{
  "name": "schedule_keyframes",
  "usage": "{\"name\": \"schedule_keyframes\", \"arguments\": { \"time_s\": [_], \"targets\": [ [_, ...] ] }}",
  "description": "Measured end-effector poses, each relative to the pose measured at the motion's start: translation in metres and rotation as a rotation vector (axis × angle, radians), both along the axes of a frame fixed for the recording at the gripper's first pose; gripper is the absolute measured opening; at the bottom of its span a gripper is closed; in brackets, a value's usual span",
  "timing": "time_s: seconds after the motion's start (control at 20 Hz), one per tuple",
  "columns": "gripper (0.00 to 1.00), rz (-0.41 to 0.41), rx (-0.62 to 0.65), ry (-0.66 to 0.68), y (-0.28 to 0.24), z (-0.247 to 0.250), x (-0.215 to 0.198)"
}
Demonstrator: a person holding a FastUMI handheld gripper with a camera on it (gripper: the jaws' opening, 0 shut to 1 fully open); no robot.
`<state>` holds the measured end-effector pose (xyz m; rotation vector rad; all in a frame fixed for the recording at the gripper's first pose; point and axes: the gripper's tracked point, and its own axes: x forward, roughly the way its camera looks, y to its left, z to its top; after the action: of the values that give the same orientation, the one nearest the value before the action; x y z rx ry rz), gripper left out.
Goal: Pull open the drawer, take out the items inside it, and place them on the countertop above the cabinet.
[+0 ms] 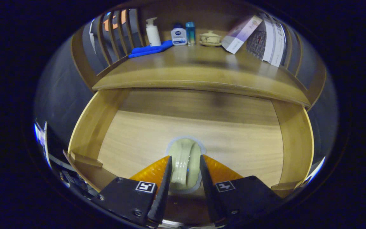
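Observation:
The wooden drawer (pixel 91 127) is pulled open below me, and its light floor is bare apart from one piece. A pale green ceramic cup (pixel 185 148) with a greyish rim sits between my fingers, near the drawer's front. My gripper (pixel 185 158) is shut on the cup, with both fingers pressing its sides. I cannot tell whether the cup rests on the drawer floor or hangs just above it. The brown countertop (pixel 195 70) of the cabinet lies beyond the drawer and higher up.
At the back of the countertop stand a white pump bottle (pixel 152 31), a blue cloth (pixel 149 50), a small white bottle (pixel 179 35), a blue bottle (pixel 190 31), a lidded tea bowl (pixel 210 38), a leaning box (pixel 241 33) and papers (pixel 270 41). Slatted wooden rails (pixel 116 35) flank the shelf.

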<state>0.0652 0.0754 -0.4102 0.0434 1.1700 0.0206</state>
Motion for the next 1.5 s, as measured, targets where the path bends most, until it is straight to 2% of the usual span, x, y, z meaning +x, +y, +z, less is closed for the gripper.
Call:
{"name": "schedule_keyframes", "arguments": {
  "time_s": [0.2, 0.4, 0.6, 0.75, 0.9, 1.1, 1.35, 1.5],
  "targets": [
    [0.46, 0.034, 0.003, 0.054, 0.004, -0.011, -0.003],
    [0.42, 0.059, -0.033, 0.071, 0.002, -0.015, -0.002],
    [0.22, 0.075, -0.045, 0.065, 0.003, -0.013, 0.000],
    [0.20, 0.037, -0.036, 0.042, -0.002, 0.000, 0.005],
    [0.20, 0.038, -0.055, -0.013, -0.009, 0.029, 0.016],
    [0.20, 0.007, -0.018, -0.076, -0.011, 0.068, 0.032],
    [0.20, 0.005, -0.057, -0.157, -0.020, 0.109, 0.059],
    [0.20, -0.005, -0.091, -0.214, -0.026, 0.127, 0.090]
  ]
}}
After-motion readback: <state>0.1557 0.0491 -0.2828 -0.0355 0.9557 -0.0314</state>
